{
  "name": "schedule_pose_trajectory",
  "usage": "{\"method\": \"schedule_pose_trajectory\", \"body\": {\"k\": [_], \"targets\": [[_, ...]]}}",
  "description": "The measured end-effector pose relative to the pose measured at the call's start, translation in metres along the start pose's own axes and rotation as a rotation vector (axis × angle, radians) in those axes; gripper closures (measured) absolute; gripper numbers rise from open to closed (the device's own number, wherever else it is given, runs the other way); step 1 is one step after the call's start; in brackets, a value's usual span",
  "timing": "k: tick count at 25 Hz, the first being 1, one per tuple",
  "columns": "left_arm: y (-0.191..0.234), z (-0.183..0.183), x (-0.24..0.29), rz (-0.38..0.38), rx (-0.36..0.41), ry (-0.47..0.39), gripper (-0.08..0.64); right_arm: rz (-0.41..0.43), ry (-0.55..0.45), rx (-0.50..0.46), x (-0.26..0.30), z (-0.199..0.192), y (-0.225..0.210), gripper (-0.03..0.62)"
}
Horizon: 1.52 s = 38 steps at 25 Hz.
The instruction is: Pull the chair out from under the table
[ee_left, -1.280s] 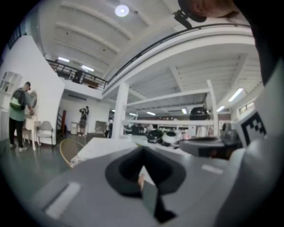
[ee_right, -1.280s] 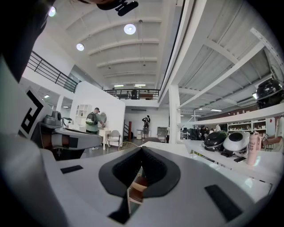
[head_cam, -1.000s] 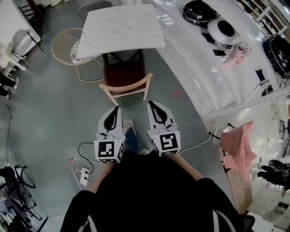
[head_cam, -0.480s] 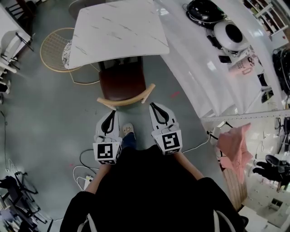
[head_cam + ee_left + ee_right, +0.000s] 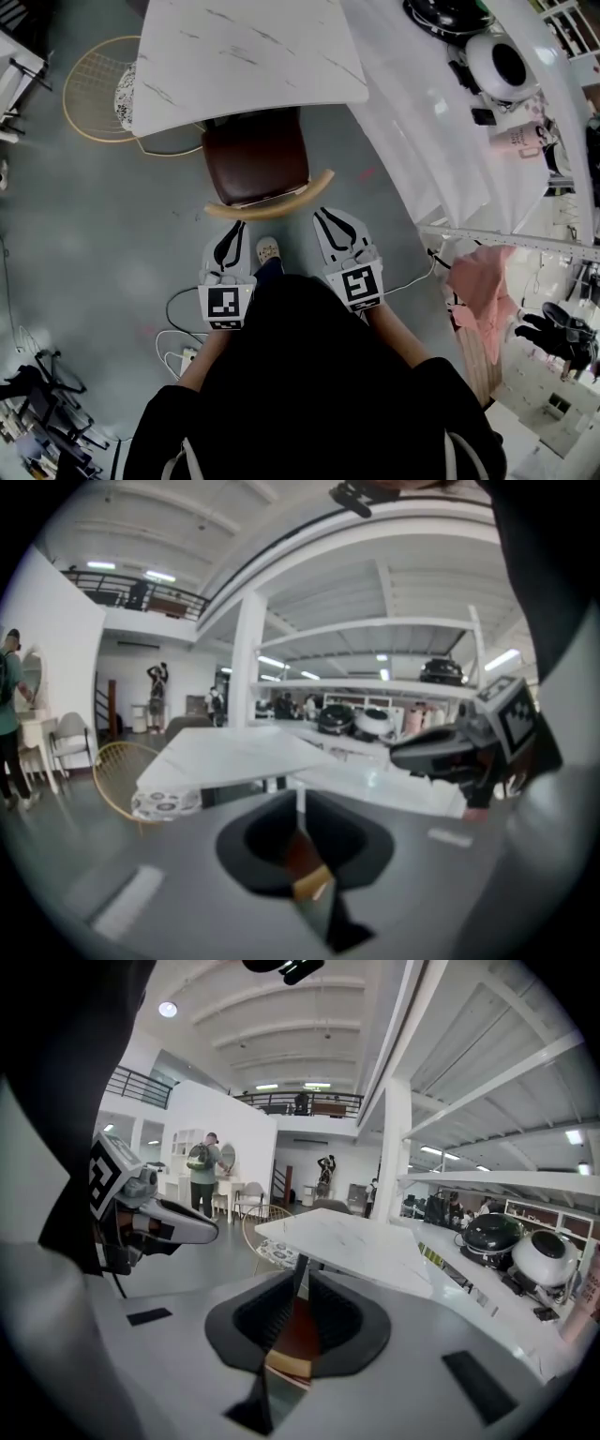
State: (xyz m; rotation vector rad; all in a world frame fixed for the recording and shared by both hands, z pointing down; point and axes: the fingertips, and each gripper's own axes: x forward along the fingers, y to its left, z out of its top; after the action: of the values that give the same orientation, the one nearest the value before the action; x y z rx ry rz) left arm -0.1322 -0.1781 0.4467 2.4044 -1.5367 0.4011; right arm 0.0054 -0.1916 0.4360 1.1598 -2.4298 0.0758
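Observation:
The chair [image 5: 255, 157] has a brown seat and a curved pale wooden backrest [image 5: 274, 199]; its front half sits under the white marble table [image 5: 244, 52]. My left gripper [image 5: 235, 226] is shut and empty, its tips just short of the backrest's left end. My right gripper [image 5: 322, 216] is also shut and empty, beside the backrest's right end. In the left gripper view the shut left gripper [image 5: 300, 791] points at the chair [image 5: 302, 857]. In the right gripper view the shut right gripper [image 5: 301, 1262] frames the seat [image 5: 298, 1328] below the table [image 5: 352, 1241].
A round wire chair [image 5: 92, 86] stands left of the table. A long white counter [image 5: 422, 122] with appliances runs along the right. A power strip and cables [image 5: 183, 354] lie on the grey floor by my feet. Pink cloth [image 5: 478, 281] hangs at the right. People stand far off [image 5: 202, 1180].
Both grippers have come forward and down toward the chair's backrest, side by side and still shut. The chair and table now sit closer in the head view.

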Motion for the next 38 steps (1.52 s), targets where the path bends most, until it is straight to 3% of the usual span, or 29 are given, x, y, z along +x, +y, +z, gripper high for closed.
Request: {"method": "schedule_pose_trajectory", "body": {"k": [3,11,15,24,29,38], "targets": [[0.002,-0.017,0.009,-0.036,0.021,0.069,0.469,0.041,0.04,-0.006,0.009,-0.012,0.003,0.568],[0.005,-0.06,0.027,-0.116,0.148,0.246,0.354,0.159,0.166,-0.086,0.028,-0.045,0.011,0.564],[0.006,-0.08,0.038,-0.157,0.237,0.333,0.324,0.25,0.243,-0.168,0.04,-0.066,0.013,0.479],[0.011,-0.144,0.073,-0.274,0.381,0.57,0.291,0.41,0.473,-0.492,0.075,-0.146,0.009,0.416],[0.005,-0.189,0.086,-0.359,0.542,0.693,0.264,0.472,0.575,-0.645,0.095,-0.187,0.01,0.394],[0.004,-0.233,0.108,-0.459,0.839,0.813,0.245,0.56,0.646,-0.932,0.122,-0.226,0.011,0.375]]}}
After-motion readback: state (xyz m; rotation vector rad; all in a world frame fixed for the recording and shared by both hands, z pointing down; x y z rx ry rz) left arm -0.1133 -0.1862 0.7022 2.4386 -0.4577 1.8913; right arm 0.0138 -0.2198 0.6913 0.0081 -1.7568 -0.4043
